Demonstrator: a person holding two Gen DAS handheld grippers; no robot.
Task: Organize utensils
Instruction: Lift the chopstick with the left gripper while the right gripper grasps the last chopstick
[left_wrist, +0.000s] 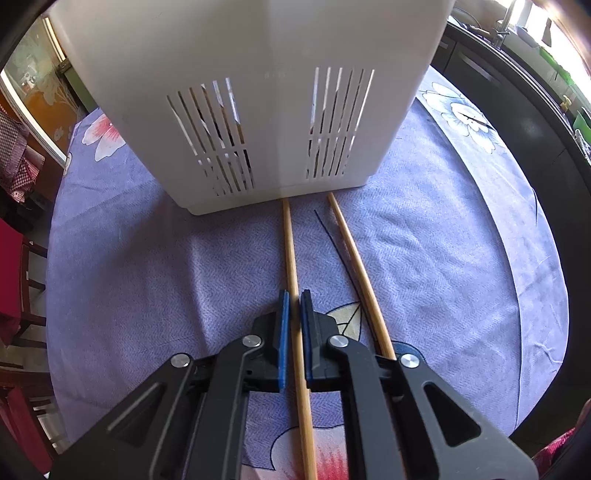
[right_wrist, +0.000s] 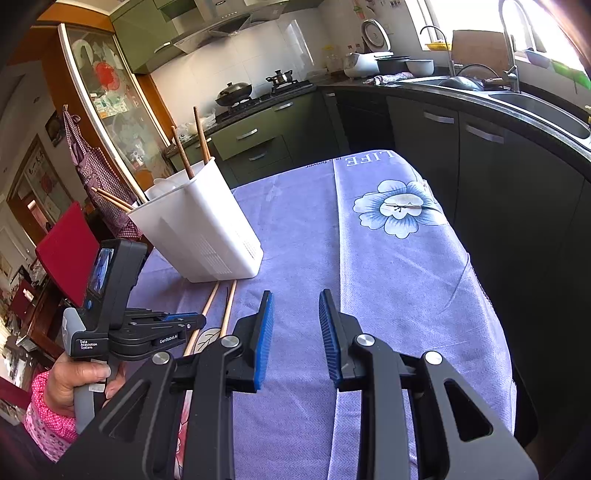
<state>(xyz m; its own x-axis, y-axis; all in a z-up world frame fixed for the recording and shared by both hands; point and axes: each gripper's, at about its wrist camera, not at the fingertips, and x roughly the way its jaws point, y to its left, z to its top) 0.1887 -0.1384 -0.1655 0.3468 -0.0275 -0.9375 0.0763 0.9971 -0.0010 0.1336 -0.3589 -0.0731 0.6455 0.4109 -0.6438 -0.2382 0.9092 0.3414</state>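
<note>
Two light wooden chopsticks lie side by side on the purple cloth, their far tips at the foot of a white slotted utensil holder (left_wrist: 258, 92). My left gripper (left_wrist: 294, 295) is shut on the left chopstick (left_wrist: 290, 240), its blue pads pressing on either side. The right chopstick (left_wrist: 354, 258) lies free just beside it. In the right wrist view the holder (right_wrist: 199, 221) stands at the left with several chopsticks (right_wrist: 201, 136) sticking out of it. A hand holds the left gripper (right_wrist: 199, 319) low over the pair. My right gripper (right_wrist: 295, 299) hovers open above bare cloth, nothing between its fingers.
The table (right_wrist: 388, 277) wears a purple floral cloth, with its right edge next to dark cabinets (right_wrist: 498, 184). A sink (right_wrist: 535, 107) and a stove (right_wrist: 258, 96) line the counter behind. A red chair (right_wrist: 62, 251) stands to the left of the table.
</note>
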